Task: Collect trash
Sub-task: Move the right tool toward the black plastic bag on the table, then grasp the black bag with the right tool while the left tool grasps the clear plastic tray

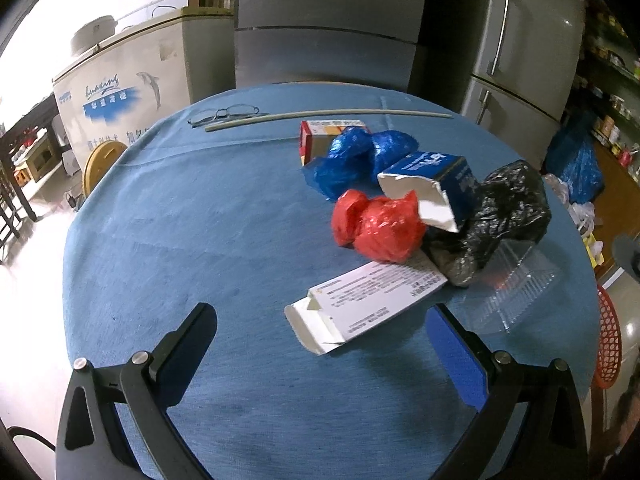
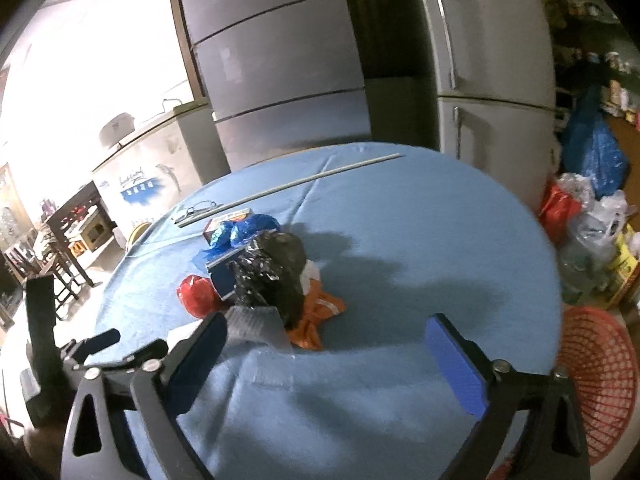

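Above the blue tablecloth [image 1: 160,240], the left gripper [image 1: 322,336] and the right gripper [image 2: 326,342] both gape wide with nothing held. A flattened white carton [image 1: 372,300] lies just ahead of the left one; beyond it huddle a red bag [image 1: 376,228], black bag [image 1: 504,216], blue bag [image 1: 352,160] and blue box [image 1: 436,176]. A red basket [image 2: 600,380] sits off the table's right edge.

Left tongs [image 1: 320,320] spread wide; right tongs [image 2: 326,330] likewise.

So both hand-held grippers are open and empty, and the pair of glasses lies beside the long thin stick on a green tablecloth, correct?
Not quite: the tablecloth is blue, as the left wrist view shows. The rest holds: the left hand-held gripper and right hand-held gripper are open and empty, and the pair of glasses lies beside the long thin stick.
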Action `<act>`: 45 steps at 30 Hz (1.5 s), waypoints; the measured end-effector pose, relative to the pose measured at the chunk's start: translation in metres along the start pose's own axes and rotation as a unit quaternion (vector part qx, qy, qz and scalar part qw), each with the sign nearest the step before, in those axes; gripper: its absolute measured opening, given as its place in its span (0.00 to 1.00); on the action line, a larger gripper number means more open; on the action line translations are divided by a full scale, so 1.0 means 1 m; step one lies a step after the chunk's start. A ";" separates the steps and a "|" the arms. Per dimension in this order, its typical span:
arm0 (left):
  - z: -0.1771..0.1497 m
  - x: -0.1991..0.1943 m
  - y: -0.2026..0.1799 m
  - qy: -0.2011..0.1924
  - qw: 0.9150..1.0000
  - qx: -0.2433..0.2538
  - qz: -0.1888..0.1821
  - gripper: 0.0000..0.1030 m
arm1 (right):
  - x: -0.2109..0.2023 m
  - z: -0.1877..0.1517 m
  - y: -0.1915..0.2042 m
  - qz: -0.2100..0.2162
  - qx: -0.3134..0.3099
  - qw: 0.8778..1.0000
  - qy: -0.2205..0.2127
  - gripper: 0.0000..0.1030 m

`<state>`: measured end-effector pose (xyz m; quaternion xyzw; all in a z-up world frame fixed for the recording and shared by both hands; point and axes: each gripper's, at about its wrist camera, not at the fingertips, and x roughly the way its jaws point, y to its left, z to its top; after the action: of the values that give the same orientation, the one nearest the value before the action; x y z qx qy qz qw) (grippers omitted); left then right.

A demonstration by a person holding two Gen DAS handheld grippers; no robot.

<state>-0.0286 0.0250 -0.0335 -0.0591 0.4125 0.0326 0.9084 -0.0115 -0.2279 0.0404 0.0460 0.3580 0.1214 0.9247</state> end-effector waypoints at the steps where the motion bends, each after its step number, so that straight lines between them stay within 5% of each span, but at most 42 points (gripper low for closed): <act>1: -0.001 0.002 0.002 0.002 1.000 -0.001 0.000 1.00 | 0.006 0.004 0.003 0.006 0.000 1.000 0.004 0.92; 11: -0.004 0.006 0.005 0.010 1.000 -0.001 -0.013 1.00 | 0.095 0.035 0.018 0.049 0.025 0.996 0.070 0.87; 14: -0.004 0.006 0.000 0.010 1.000 0.006 -0.020 1.00 | 0.118 0.034 0.016 0.068 0.044 0.991 0.106 0.42; 16: -0.005 0.008 -0.004 0.014 1.000 0.010 -0.024 1.00 | 0.130 0.033 0.012 0.086 0.060 0.987 0.118 0.39; 28: 0.009 0.008 -0.052 0.010 0.997 0.041 -0.059 1.00 | 0.086 0.046 -0.036 0.113 0.143 0.982 0.043 0.36; 37: 0.016 0.000 -0.112 0.005 0.993 0.085 -0.082 1.00 | 0.040 0.041 -0.086 0.100 0.195 0.976 -0.001 0.36; 45: 0.005 -0.015 -0.129 0.003 0.992 0.097 -0.084 1.00 | 0.010 0.029 -0.128 0.083 0.237 0.968 -0.032 0.36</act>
<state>-0.0211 -0.1020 -0.0084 -0.0054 0.4097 -0.0846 0.9083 0.0397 -0.3484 0.0328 0.2967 0.3421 0.1079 0.8850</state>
